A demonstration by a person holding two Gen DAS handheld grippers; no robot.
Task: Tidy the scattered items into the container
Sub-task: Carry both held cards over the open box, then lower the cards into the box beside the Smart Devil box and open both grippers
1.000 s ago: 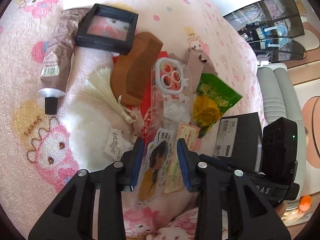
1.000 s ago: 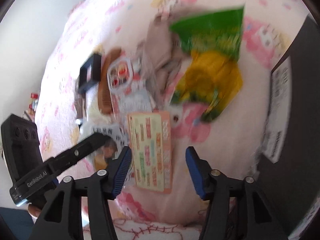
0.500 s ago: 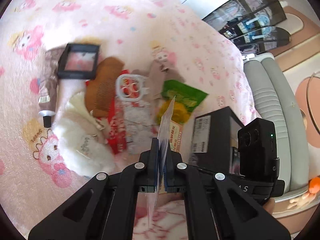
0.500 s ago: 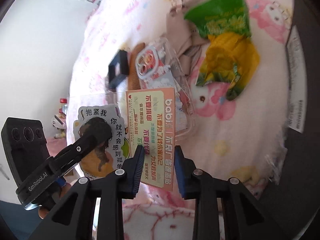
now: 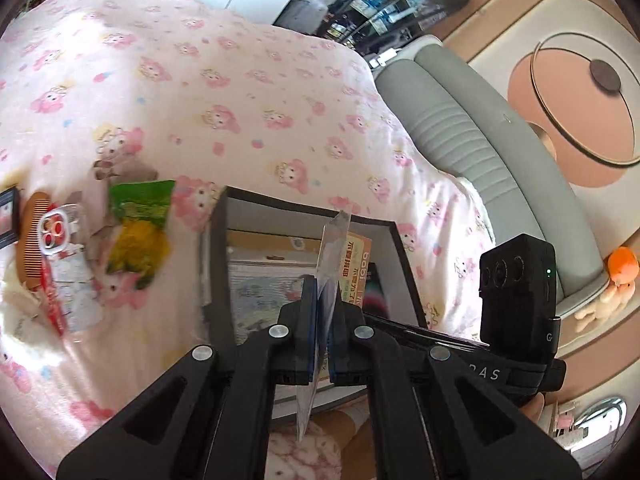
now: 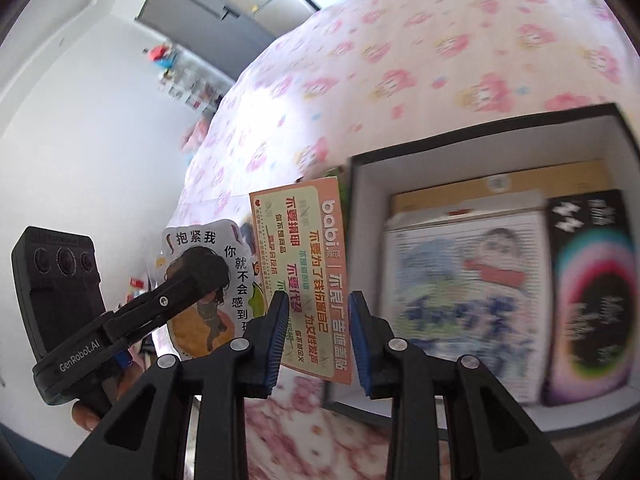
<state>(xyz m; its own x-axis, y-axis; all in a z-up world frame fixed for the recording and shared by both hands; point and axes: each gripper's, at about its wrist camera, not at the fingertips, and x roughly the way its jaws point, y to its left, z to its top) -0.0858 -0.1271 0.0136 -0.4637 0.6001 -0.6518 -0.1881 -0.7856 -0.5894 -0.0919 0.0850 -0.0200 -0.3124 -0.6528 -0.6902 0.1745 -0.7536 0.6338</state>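
Bed, box and two cards over it

Pink cartoon-print bedspread [image 5: 248, 92] fills my view, grey padded headboard [image 5: 460, 128] beside it; open black box [image 5: 394, 240] on it, comb [image 5: 34, 236] and green packet [image 5: 140, 216] left. My left gripper [image 5: 322, 334] clamps a sticker sheet [image 5: 330, 268]; my right gripper [image 6: 318, 340], jaws opening, has the orange card [image 6: 310, 264] between them.

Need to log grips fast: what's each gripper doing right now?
Left gripper: shut on the clear-sleeved sticker.
Right gripper: jaws opening, orange card between them.
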